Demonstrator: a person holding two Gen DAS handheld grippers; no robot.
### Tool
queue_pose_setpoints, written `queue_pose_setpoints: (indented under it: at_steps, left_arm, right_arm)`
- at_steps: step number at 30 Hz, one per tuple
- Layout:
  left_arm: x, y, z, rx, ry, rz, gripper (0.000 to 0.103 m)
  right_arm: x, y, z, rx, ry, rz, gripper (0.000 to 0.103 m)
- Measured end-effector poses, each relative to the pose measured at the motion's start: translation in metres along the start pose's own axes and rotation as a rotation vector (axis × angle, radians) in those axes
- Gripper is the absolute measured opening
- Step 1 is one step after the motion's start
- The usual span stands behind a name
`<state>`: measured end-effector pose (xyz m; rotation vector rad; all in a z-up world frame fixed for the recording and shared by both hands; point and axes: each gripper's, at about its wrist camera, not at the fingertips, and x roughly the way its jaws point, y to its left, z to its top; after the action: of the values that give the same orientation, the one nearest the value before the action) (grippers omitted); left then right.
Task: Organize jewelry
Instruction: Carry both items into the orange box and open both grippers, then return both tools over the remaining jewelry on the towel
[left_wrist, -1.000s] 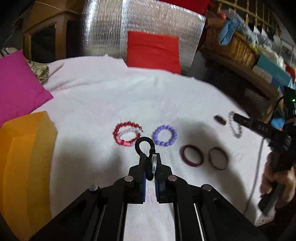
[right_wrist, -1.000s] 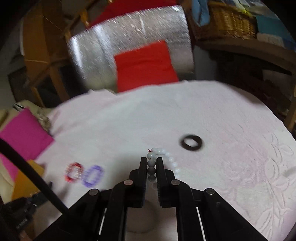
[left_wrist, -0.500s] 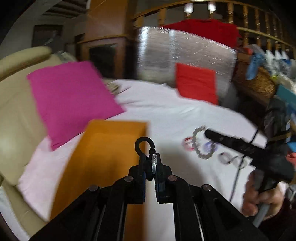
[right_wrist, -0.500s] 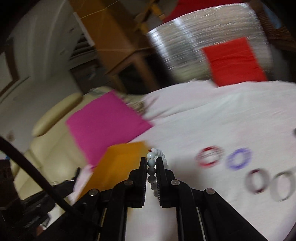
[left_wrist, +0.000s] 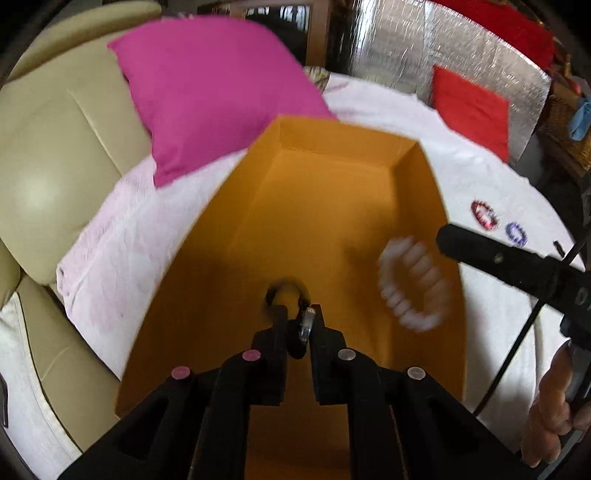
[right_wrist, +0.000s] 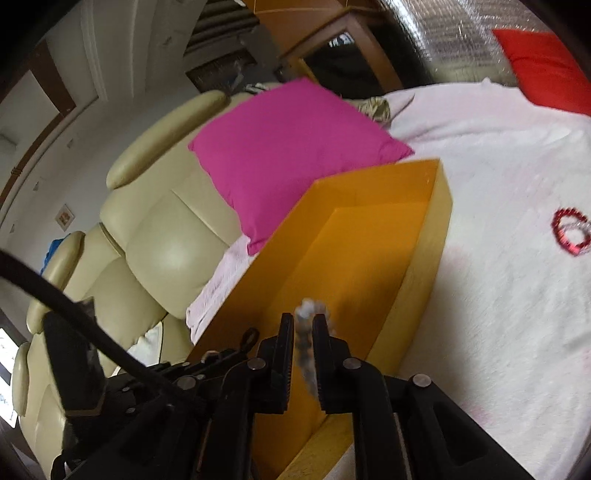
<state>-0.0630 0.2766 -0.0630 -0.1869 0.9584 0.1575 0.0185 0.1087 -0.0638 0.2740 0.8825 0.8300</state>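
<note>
An open orange box (left_wrist: 332, 206) lies on the white-covered bed; it also shows in the right wrist view (right_wrist: 369, 258). My left gripper (left_wrist: 297, 317) is over the box, shut on a dark ring (left_wrist: 286, 293). My right gripper (right_wrist: 303, 325) is over the box's near edge; a white bead bracelet (right_wrist: 308, 332), blurred, sits between its slightly parted fingers. In the left wrist view that bracelet (left_wrist: 410, 284) hangs blurred in the air below the right gripper's tip (left_wrist: 448, 240).
A red bead bracelet (left_wrist: 484, 216) and a purple one (left_wrist: 516, 233) lie on the bed right of the box. A pink cushion (left_wrist: 210, 92) and beige armchair (left_wrist: 55, 147) sit left. A red cushion (left_wrist: 469, 110) leans on silver foil behind.
Both grippers swung left from the bracelets on the bed to above the orange box, carrying the ring and the white bracelet. The white bracelet now blurs and the right fingers have parted slightly.
</note>
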Motion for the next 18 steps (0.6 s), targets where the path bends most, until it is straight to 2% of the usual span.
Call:
queue_pose_setpoints:
  at_steps: [2,5,9,11,13,15,18]
  left_arm:
    - [0.002,-0.003,0.0,0.003,0.006,0.008,0.025]
    - [-0.012,-0.013,0.003,0.019,-0.018,0.03,0.041]
    - [-0.026,-0.037,0.015,0.054,-0.058,0.022,0.049]
    - [-0.033,-0.056,0.021,0.083,-0.078,0.012,0.057]
    - [-0.037,-0.08,0.026,0.125,-0.092,-0.002,0.059]
    - [-0.039,-0.108,0.031,0.164,-0.095,-0.02,0.063]
    - [-0.042,-0.15,0.034,0.226,-0.109,-0.047,0.065]
  right_arm:
    - [0.0,-0.007,0.004,0.032,0.022,0.005,0.019]
    - [-0.011,-0.023,0.01,0.088,-0.017,-0.003,0.023]
    - [-0.046,-0.043,0.021,0.123,-0.094,-0.045,0.023]
    - [-0.061,-0.053,0.026,0.149,-0.116,-0.068,0.024]
    - [-0.081,-0.067,0.029,0.172,-0.142,-0.116,0.031]
    - [-0.099,-0.083,0.03,0.196,-0.163,-0.159,0.048]
    - [-0.135,-0.111,0.03,0.248,-0.226,-0.21,0.051]
